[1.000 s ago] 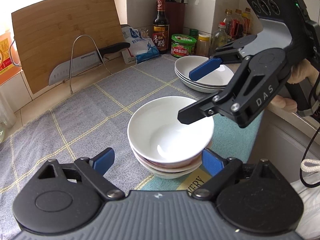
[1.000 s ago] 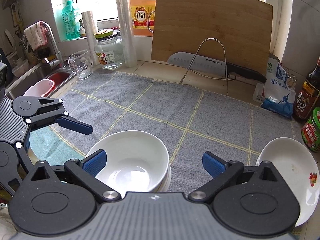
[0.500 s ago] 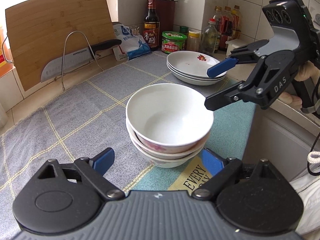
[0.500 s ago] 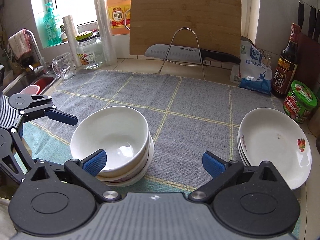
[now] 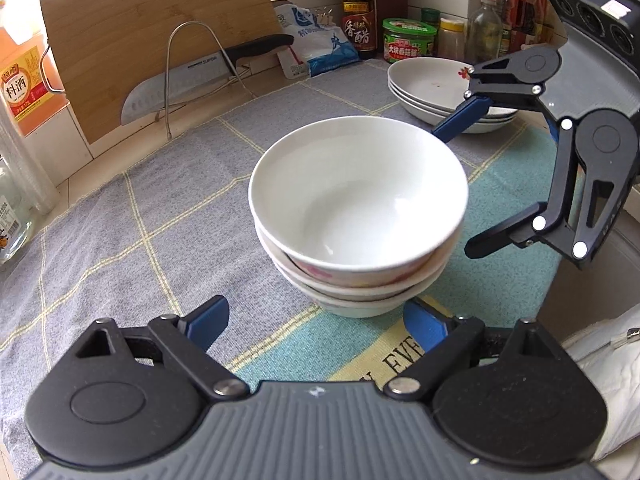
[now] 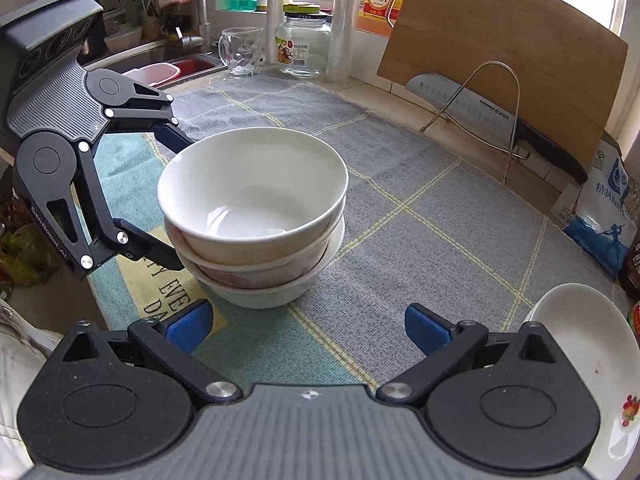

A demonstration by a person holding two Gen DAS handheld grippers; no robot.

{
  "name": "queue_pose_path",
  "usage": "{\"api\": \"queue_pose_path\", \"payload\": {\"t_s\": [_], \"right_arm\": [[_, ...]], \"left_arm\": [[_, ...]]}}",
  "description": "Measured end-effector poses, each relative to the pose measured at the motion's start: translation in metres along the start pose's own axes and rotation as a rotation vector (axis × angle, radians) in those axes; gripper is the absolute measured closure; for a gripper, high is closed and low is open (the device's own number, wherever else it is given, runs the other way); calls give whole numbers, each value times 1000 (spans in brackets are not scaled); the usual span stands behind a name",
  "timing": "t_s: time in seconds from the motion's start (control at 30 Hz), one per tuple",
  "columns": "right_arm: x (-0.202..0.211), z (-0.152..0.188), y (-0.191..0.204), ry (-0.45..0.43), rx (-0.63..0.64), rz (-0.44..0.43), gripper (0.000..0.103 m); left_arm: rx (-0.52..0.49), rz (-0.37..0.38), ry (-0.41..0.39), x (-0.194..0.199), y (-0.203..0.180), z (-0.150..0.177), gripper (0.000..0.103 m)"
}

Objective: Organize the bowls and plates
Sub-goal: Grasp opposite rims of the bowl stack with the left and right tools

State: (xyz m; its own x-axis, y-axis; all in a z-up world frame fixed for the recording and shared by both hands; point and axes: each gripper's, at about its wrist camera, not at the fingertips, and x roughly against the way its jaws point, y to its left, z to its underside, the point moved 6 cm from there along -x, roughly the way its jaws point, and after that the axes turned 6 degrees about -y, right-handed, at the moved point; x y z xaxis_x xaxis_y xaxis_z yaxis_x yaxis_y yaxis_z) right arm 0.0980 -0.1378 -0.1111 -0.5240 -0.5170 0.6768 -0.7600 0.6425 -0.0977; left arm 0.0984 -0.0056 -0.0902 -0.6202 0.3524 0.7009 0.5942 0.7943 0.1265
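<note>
Down at the near edge of the counter, the left gripper (image 5: 316,320) sits low with its blue-padded fingers (image 5: 206,318) spread wide, gripping nothing, levelled at the stack of three white ceramic bowls (image 5: 358,216) just ahead of its tips. From the other side comes the right gripper (image 6: 306,326), equally wide apart and empty, pointed at the same bowl stack (image 6: 256,216). In the left wrist view the right gripper (image 5: 466,184) is turned on its side, one blue finger up by the top bowl's far rim, the lower black finger close beside the stack's wall; whether either touches, I cannot tell. In the right wrist view the left gripper (image 6: 170,200) is tilted the same way, flanking the bowls from their sink side.

The bowls stand nested on a grey checked cloth mat (image 5: 120,216), right where it meets a teal and yellow lettered towel (image 5: 320,344). Well apart, toward the bottles, a stack of shallow white plates (image 5: 432,88) rests on the same mat. Behind, a bamboo cutting board (image 6: 512,52) leans on the wall, with a steel kitchen knife (image 6: 480,112) in a wire rack (image 6: 496,112) before it.
</note>
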Motion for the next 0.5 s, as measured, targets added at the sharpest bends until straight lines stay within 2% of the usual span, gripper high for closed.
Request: {"api": "queue_pose_path", "payload": {"t_s": [0.1, 0.2, 0.37, 0.5], "right_arm": [[-5, 1, -3, -13, 55, -31, 0], [-10, -1, -5, -25, 80, -61, 0], [-21, -3, -6, -11, 92, -61, 0], [-24, -4, 0, 10, 99, -48, 0]], "left_arm": [[-13, -36, 22, -2, -4, -1, 9], [-7, -41, 41, -4, -5, -2, 9], [-45, 2, 33, -8, -4, -4, 9], [-74, 77, 18, -13, 0, -5, 9]]}}
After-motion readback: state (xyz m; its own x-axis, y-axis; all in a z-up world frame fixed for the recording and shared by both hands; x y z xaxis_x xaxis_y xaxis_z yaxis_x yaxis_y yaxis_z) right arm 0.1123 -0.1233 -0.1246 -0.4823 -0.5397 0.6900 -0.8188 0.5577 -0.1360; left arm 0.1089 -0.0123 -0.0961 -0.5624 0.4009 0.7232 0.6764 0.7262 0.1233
